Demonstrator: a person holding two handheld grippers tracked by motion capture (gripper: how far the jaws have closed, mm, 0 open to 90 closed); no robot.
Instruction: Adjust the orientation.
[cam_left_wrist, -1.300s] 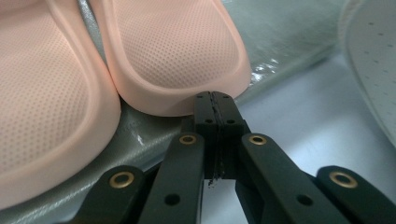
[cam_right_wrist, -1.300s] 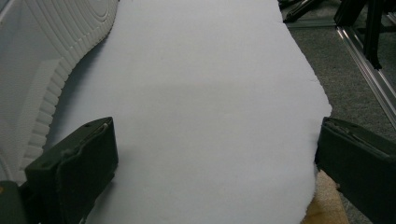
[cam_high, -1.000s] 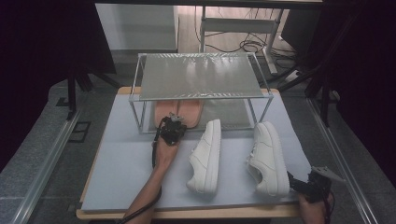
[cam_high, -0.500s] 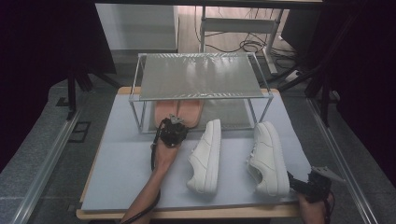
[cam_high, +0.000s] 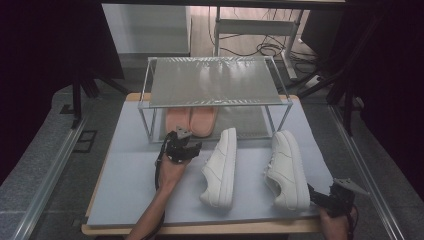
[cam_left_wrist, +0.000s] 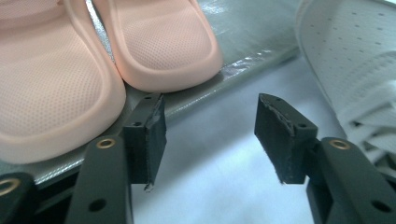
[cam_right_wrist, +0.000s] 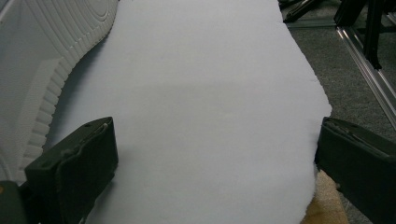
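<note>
1. Here, in the high view, the left gripper (cam_high: 186, 144) sits just before the pink slippers (cam_high: 191, 119) on the rack's (cam_high: 215, 82) lower shelf; 2 white sneakers (cam_high: 221, 167) lie on the mat (cam_high: 125, 180).
2. In the left gripper view its jaws have just been opening (nothing between them), slippers (cam_left_wrist: 93, 60) just ahead.
3. In the right gripper view the right gripper (cam_right_wrist: 215, 168) gapes wide, empty, beside a sneaker's sole (cam_right_wrist: 42, 60).

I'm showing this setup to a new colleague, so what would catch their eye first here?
Probably the two white sneakers lying side by side on the pale blue mat. Behind them, a pair of pink slippers sits on the lower shelf of the metal rack, with the left gripper open, nothing between its jaws, just in front of them.
</note>
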